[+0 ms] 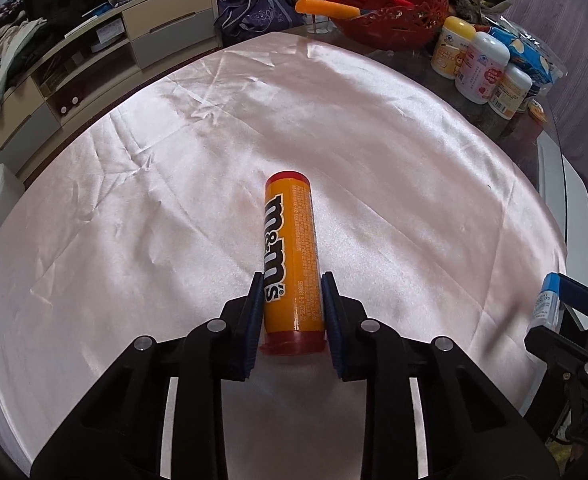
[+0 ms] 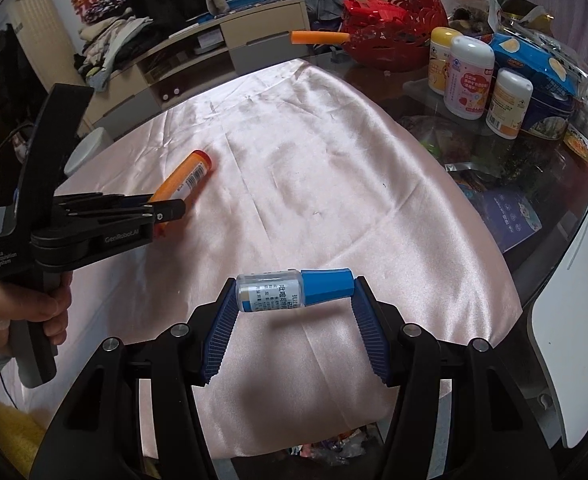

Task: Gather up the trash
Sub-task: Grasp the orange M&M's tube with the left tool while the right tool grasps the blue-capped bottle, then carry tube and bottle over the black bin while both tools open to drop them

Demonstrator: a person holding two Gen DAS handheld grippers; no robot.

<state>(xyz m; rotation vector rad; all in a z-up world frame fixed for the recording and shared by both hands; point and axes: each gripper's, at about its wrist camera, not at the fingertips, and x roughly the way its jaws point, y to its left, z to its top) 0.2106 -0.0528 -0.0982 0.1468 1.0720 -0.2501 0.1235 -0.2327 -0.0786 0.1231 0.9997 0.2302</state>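
Note:
An orange m&m's tube [image 1: 292, 264] with red caps lies on the pink satin cloth [image 1: 134, 208]. My left gripper [image 1: 292, 284] is shut on its near end, pads on both sides. The tube [image 2: 188, 178] and the left gripper [image 2: 166, 210] also show in the right wrist view. My right gripper [image 2: 294, 284] is shut on a small clear bottle with a blue cap [image 2: 290, 290], held crosswise above the cloth [image 2: 314, 184]. That bottle [image 1: 548, 300] shows at the right edge of the left wrist view.
A red basket [image 1: 394, 8] with an orange stick stands at the table's far side. Three white-capped jars [image 1: 482, 68] and snack packets [image 2: 542, 68] crowd the far right. A TV cabinet [image 1: 94, 64] is behind. A white chair [image 2: 574, 344] stands to the right.

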